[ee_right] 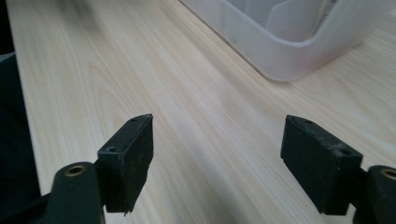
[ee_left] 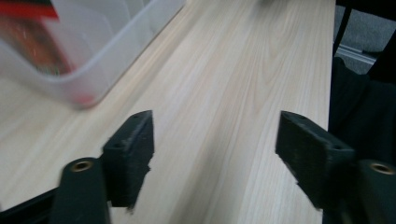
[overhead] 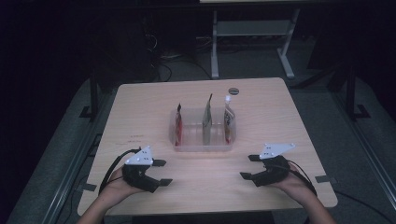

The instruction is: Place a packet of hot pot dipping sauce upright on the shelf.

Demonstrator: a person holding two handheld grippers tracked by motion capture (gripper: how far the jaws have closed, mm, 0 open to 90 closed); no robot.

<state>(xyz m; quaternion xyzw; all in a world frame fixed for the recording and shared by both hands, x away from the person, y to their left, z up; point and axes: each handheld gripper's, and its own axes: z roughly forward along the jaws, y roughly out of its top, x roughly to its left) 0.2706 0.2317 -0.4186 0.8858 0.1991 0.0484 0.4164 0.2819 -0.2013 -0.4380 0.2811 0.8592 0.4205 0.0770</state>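
Observation:
A clear plastic bin (overhead: 203, 148) with dividers stands in the middle of the wooden table (overhead: 140, 112). Three pouches stand upright in it: a red one (overhead: 178, 122) at the left, a tan one (overhead: 207, 119) in the middle and a white-capped one (overhead: 229, 122) at the right. My left gripper (overhead: 164, 171) rests low at the front left, jaws wide apart with nothing between them. My right gripper (overhead: 246, 167) mirrors it at the front right, open and empty. The left gripper view has the left gripper (ee_left: 215, 140) over bare wood with the bin (ee_left: 107, 51) ahead; the right gripper view has the right gripper (ee_right: 217, 140) near the bin's corner (ee_right: 280, 60).
A small dark round disc (overhead: 233, 90) lies near the table's far edge behind the bin. Beyond the table stands a white desk frame (overhead: 215, 46) in a dark room. Bare wood stretches between the two grippers in front of the bin.

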